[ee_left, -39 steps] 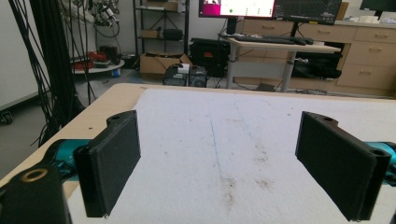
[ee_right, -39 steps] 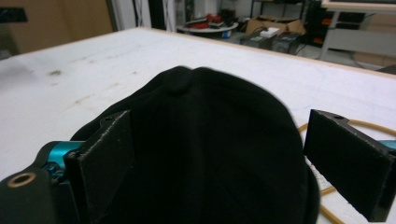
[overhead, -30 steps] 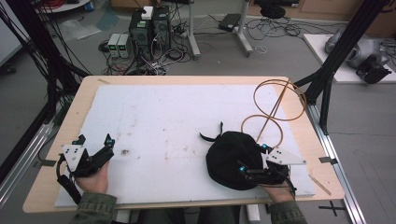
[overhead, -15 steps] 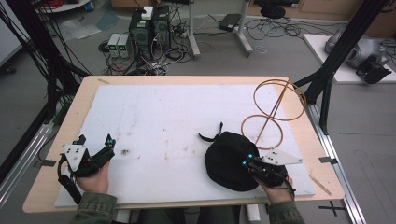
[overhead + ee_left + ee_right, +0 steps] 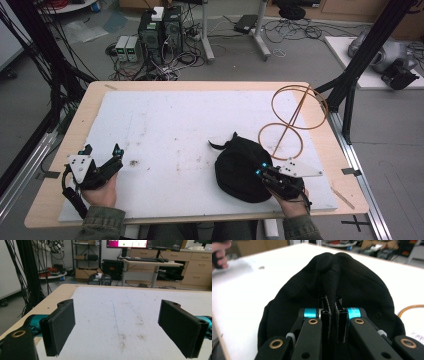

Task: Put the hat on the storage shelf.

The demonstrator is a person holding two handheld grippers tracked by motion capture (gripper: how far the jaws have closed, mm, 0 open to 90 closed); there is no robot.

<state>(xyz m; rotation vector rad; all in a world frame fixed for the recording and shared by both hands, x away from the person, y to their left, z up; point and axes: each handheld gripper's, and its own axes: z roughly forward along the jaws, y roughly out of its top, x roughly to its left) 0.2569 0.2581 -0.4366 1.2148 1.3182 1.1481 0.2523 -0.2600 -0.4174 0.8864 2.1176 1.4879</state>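
Just beside the black cap (image 5: 240, 167), wire hoops (image 5: 295, 117).

Resting at lower left, left tool (image 5: 116, 156) gaping wide; at lower right, right tool (image 5: 260, 171) pinching black fabric (image 5: 332, 277).

Your right gripper (image 5: 332, 322) pinches matt black cloth — the cap (image 5: 240, 167), soft and finely woven; its jaws are matt black plastic with glossy teal and brass fittings; the mat (image 5: 185, 125) looks like rough white foam, stained; the table (image 5: 90, 97) edge is pale smooth wood; the hoop (image 5: 295, 117) — thin copper-coloured wire.
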